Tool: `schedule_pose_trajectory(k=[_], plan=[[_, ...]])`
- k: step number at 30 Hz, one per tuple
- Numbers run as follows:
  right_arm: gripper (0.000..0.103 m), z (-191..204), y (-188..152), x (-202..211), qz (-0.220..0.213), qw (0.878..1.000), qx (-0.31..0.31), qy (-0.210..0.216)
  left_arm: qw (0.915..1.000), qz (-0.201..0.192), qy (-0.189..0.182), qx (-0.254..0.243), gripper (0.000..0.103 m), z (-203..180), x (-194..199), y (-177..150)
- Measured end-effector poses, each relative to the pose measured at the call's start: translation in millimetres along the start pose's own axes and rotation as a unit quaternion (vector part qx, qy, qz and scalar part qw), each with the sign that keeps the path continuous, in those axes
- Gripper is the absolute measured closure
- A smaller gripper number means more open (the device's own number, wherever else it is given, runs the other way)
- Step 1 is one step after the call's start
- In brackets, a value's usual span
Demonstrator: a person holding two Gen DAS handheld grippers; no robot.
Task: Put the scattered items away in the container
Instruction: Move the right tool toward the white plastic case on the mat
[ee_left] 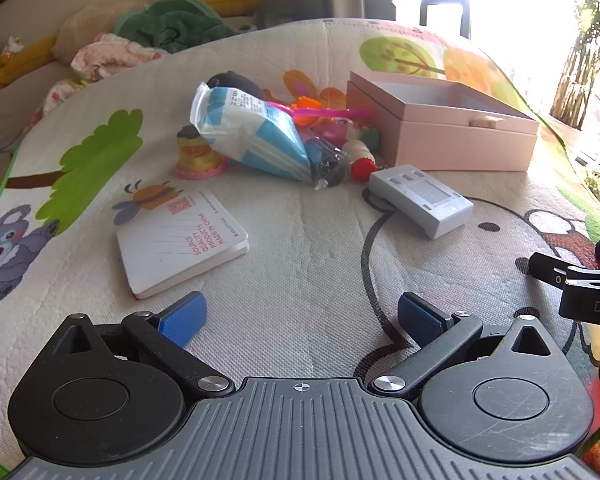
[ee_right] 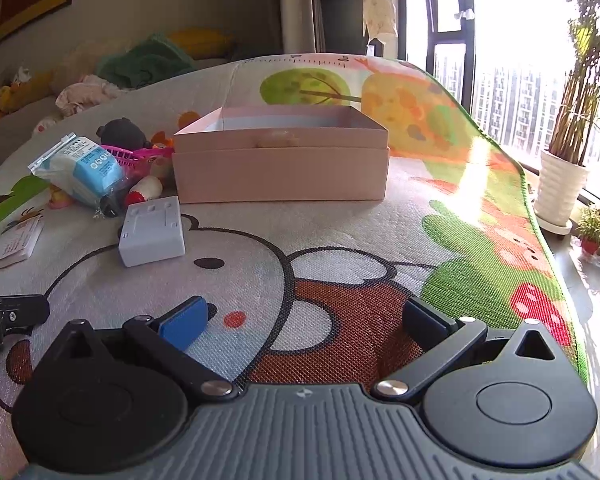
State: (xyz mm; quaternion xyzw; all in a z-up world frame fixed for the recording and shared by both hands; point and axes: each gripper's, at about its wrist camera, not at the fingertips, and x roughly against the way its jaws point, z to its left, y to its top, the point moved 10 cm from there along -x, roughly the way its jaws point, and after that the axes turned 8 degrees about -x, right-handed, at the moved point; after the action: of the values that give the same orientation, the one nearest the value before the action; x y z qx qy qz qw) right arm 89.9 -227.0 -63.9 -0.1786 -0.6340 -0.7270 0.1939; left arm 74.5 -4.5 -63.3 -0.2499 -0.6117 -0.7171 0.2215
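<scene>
Left gripper (ee_left: pixel 302 322) and right gripper (ee_right: pixel 305 322): fingers spread wide, holding nothing, above the play mat (ee_left: pixel 308 248). Scattered items (tissue pack (ee_left: pixel 252 132), booklet (ee_left: pixel 180 240), grey device (ee_left: pixel 420 200)) lie left of the open pink box (ee_right: pixel 280 168)

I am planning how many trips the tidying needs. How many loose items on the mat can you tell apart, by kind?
Booklet: 1
Grey plastic case: 1
Blue and white pouch: 1
Black plush toy: 1
Yellow stacking toy: 1
Red and white toy: 1
Total: 6 clearly separable; a few more small toys sit tangled behind the pouch, too jumbled to count. The pink box is the container.
</scene>
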Motion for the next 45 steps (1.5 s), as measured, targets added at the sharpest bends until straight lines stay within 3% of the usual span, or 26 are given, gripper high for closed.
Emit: schedule_pose_trajectory(k=[10,20,27,45], plan=[[0.0,0.0,-1.0,-0.4,0.005,1.0,0.005,-0.002,0.9999,-0.004,0.006,-0.007,0.0,0.5,0.8,2.2],[0.0,-0.9,-1.5,2.1,0.005,1.0,0.0,0.005,0.9999,-0.011,-0.012,-0.001,0.0,0.6,4.5,5.7],[0.0,4.2,3.9,15.8,0.011,0.999,-0.024,0.045,0.9992,-0.034,-0.02,0.001,0.0,-0.4,16.9,12.8],[0.0,14.8,13.4,45.3,-0.021,0.998,0.003,0.051,0.9978,-0.063,-0.02,-0.007,0.0,3.7,35.4,15.8]])
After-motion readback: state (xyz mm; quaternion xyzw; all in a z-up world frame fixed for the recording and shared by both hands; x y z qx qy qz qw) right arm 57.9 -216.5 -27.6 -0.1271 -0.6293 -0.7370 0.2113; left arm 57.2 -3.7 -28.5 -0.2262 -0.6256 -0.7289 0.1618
